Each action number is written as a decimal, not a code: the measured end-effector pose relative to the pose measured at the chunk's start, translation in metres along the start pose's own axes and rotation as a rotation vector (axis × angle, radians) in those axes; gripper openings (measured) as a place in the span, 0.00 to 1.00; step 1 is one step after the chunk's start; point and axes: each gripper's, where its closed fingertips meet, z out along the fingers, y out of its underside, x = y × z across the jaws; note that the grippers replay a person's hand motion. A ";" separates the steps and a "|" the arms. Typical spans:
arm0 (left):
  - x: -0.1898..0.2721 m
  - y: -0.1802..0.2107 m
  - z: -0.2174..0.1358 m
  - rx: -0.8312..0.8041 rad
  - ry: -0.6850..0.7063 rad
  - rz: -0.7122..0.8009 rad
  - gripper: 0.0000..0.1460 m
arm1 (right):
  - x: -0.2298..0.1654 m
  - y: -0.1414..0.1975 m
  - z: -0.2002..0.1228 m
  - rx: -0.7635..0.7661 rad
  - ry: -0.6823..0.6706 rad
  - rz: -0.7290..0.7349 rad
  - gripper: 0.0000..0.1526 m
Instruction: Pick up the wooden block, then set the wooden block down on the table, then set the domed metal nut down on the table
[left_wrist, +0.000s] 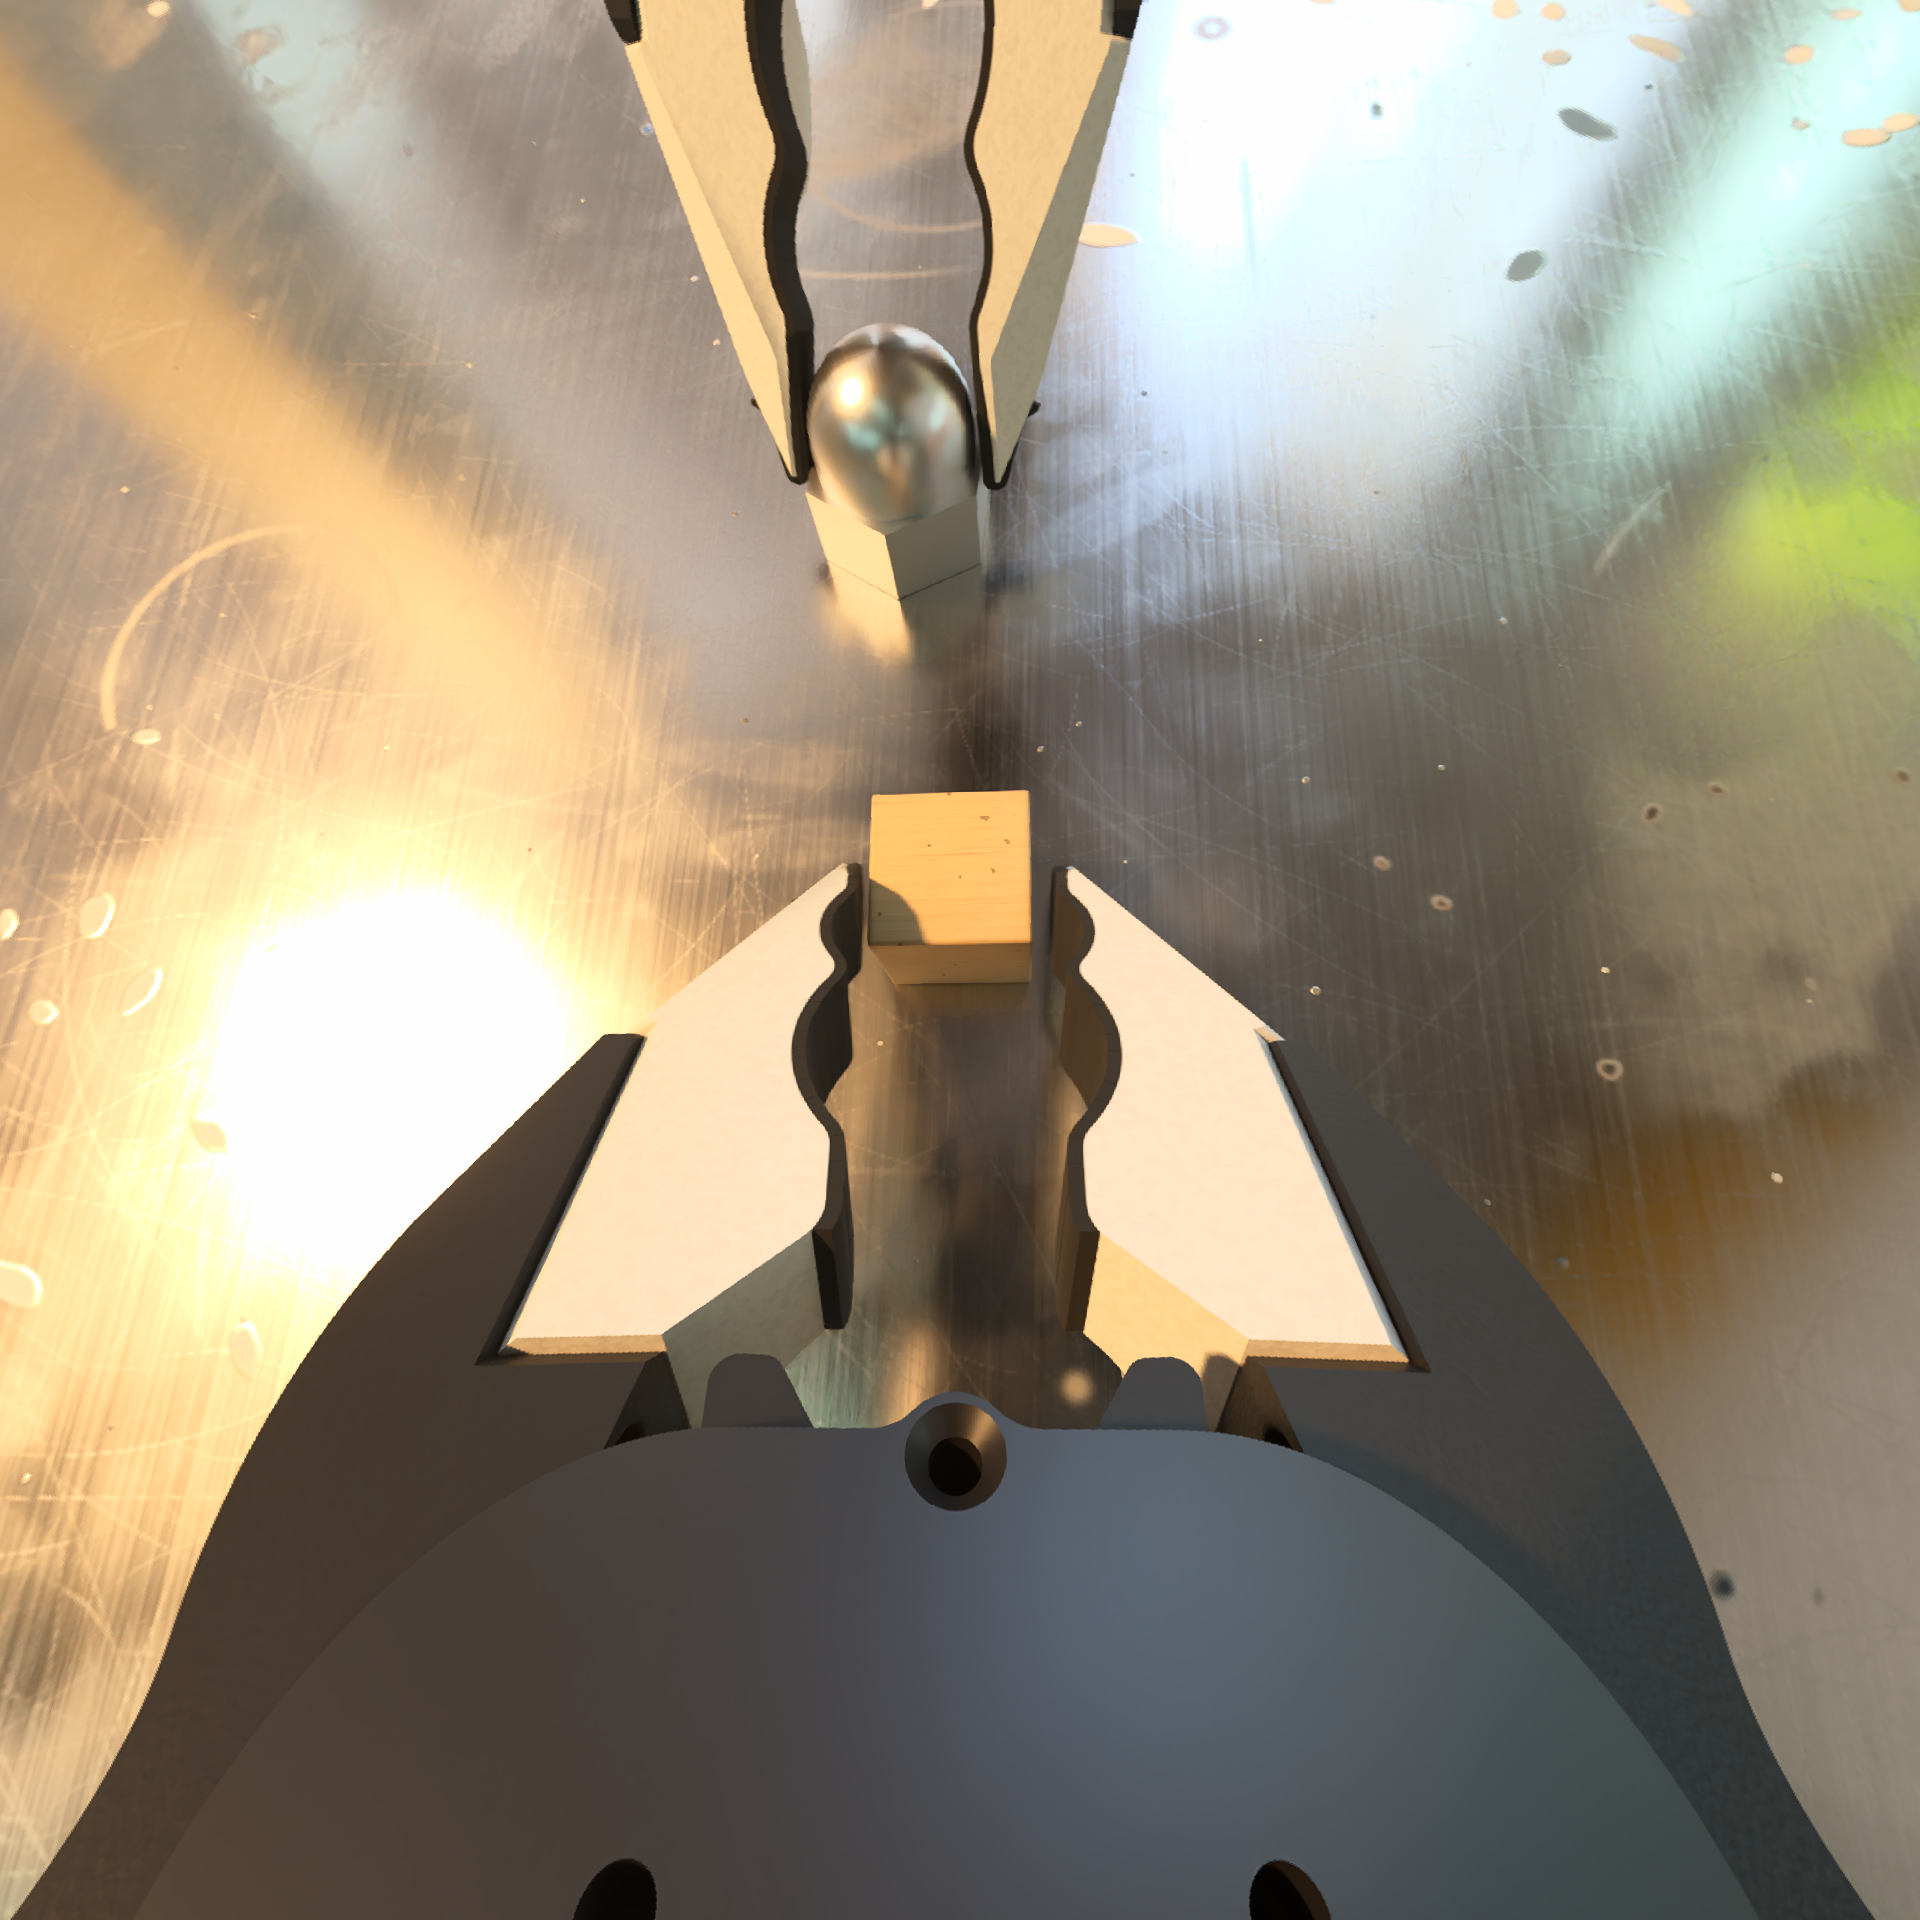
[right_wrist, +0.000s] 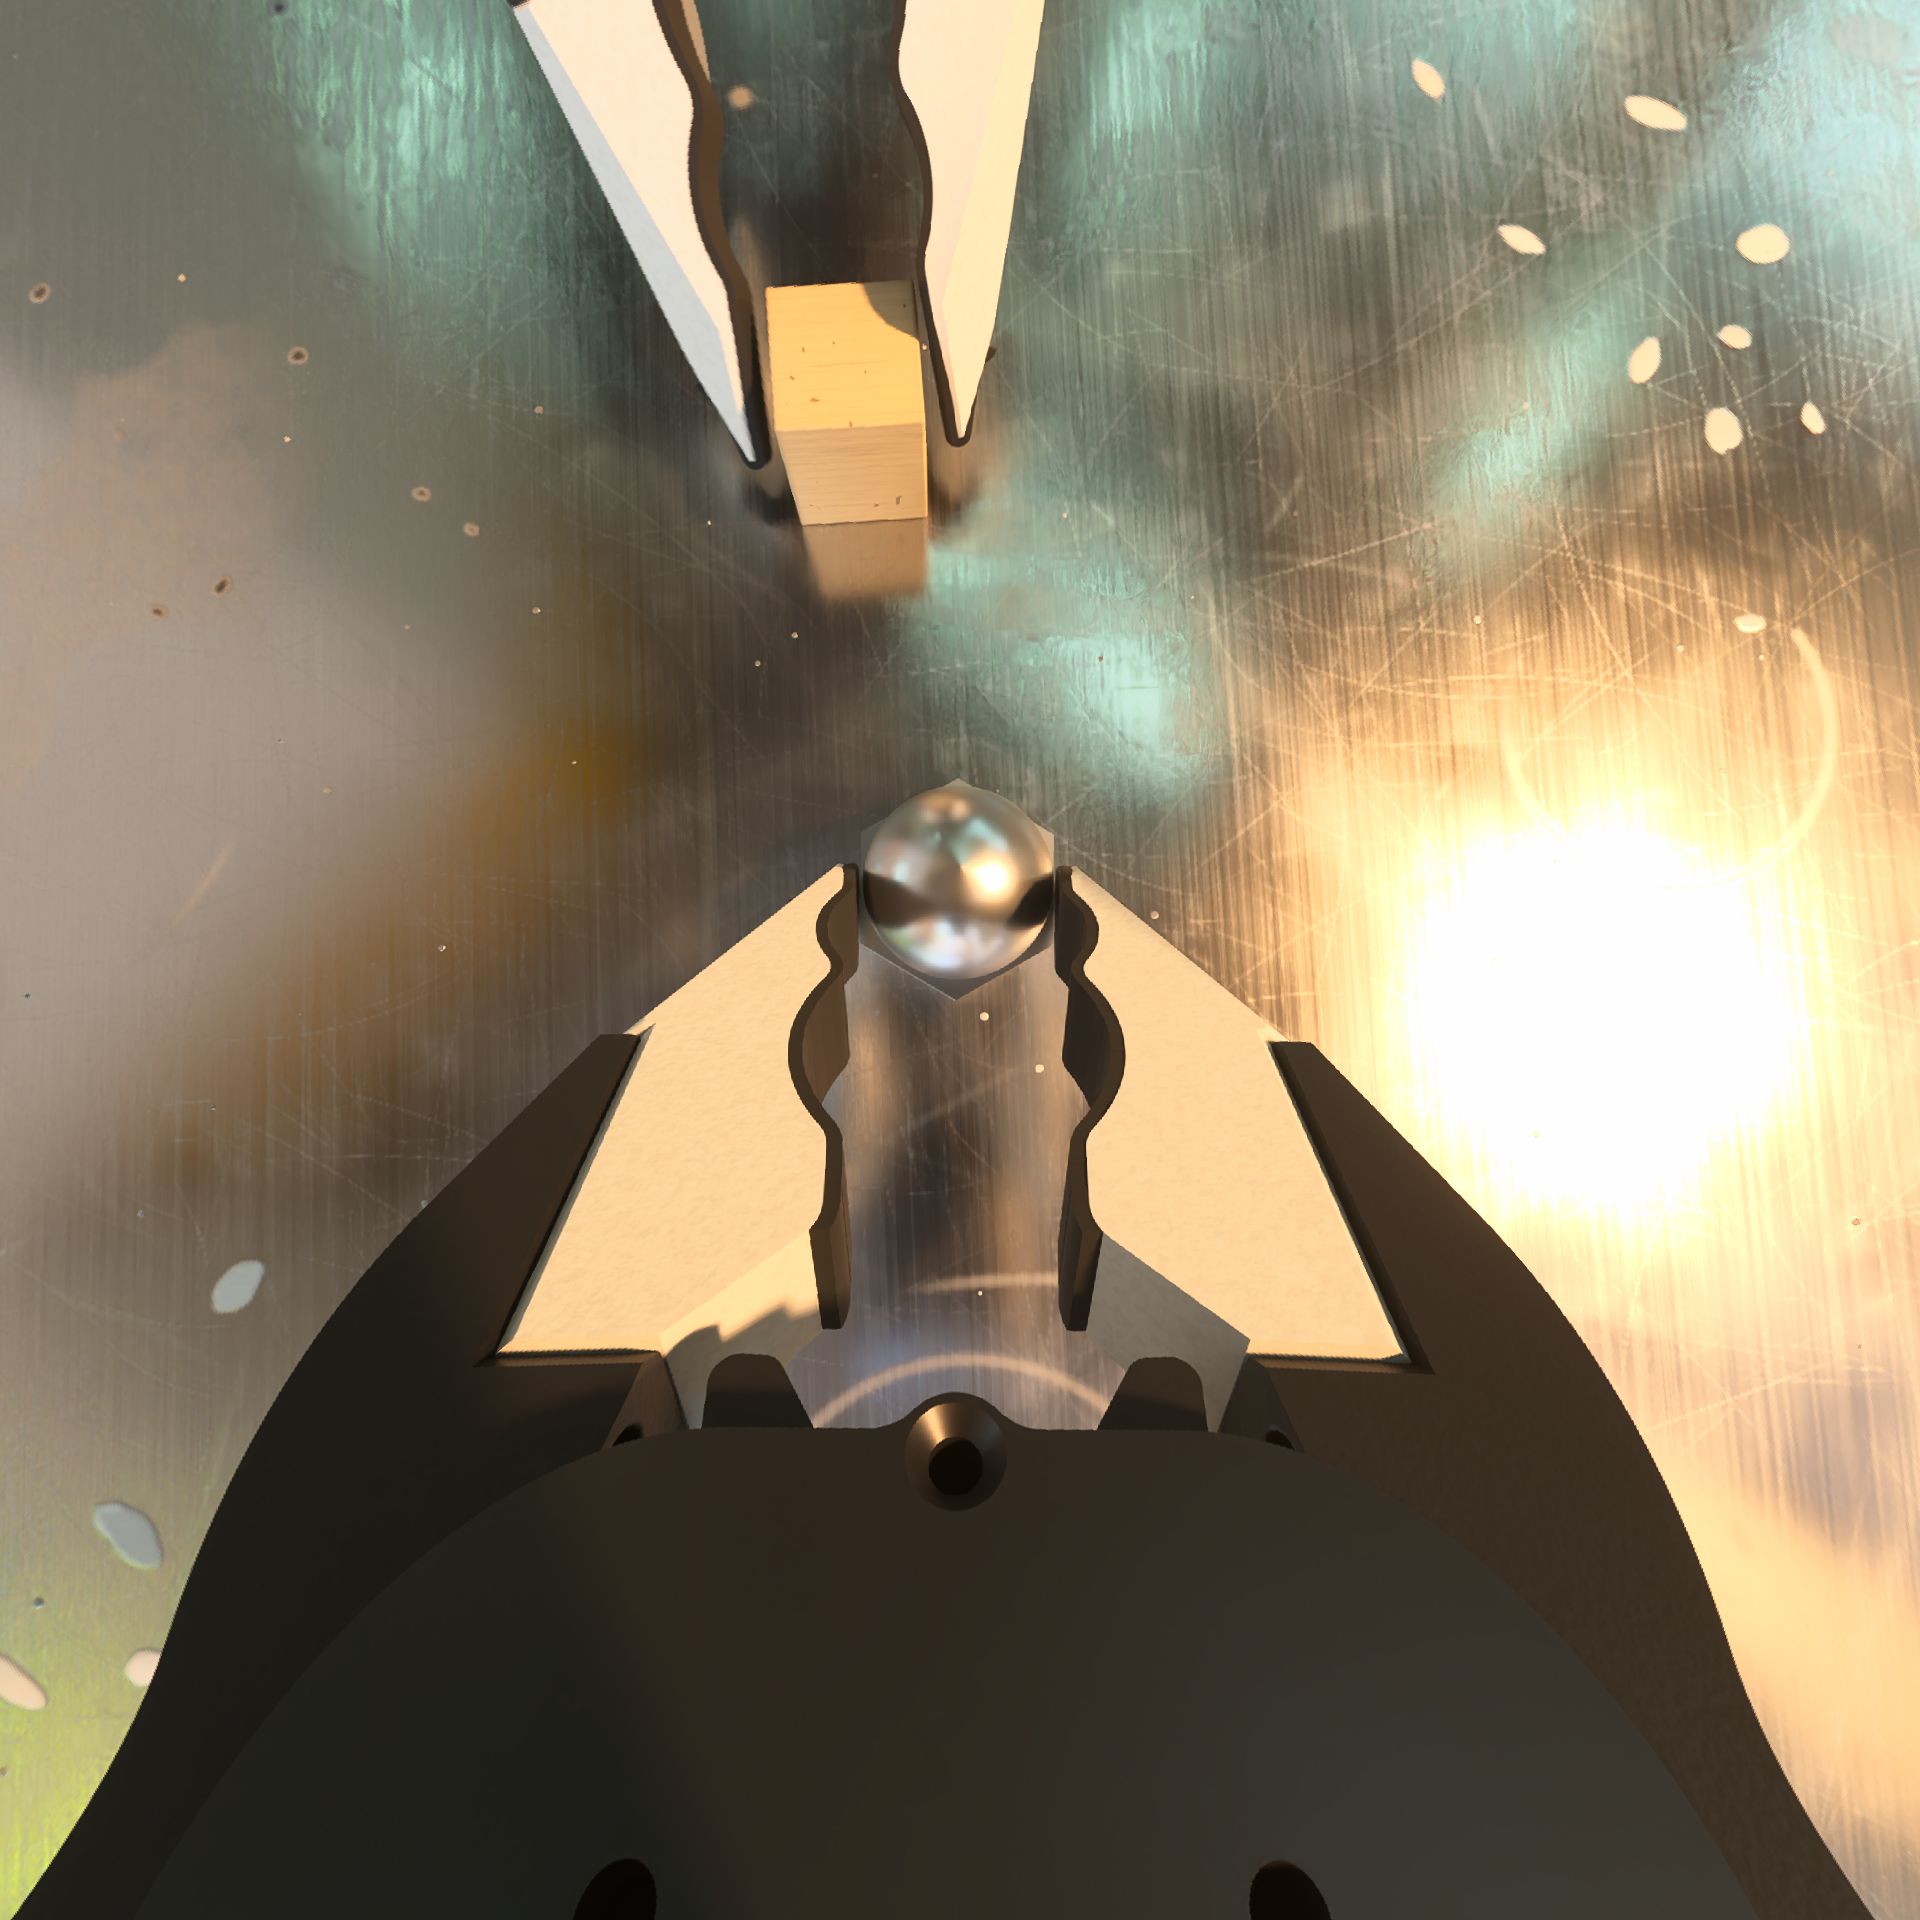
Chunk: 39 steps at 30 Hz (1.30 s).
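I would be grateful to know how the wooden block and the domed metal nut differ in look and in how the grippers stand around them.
The wooden block is a matte, pale, flat-faced cube; the domed metal nut is shiny, with a round dome over a hexagonal base. The block sits between the left gripper fingertips with slim gaps on both sides; the right gripper presses against the nut. Both rest on the scratched metal table.
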 end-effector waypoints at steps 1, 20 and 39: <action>-0.001 0.000 0.000 0.001 -0.011 0.003 0.22 | 0.000 0.000 0.000 0.000 0.000 0.001 0.25; -0.008 -0.001 -0.003 0.032 -0.030 0.013 0.21 | -0.002 -0.002 0.002 0.001 0.001 -0.001 0.25; -0.010 0.004 -0.002 0.006 -0.045 0.018 0.33 | -0.007 -0.003 0.002 -0.001 -0.032 -0.058 0.25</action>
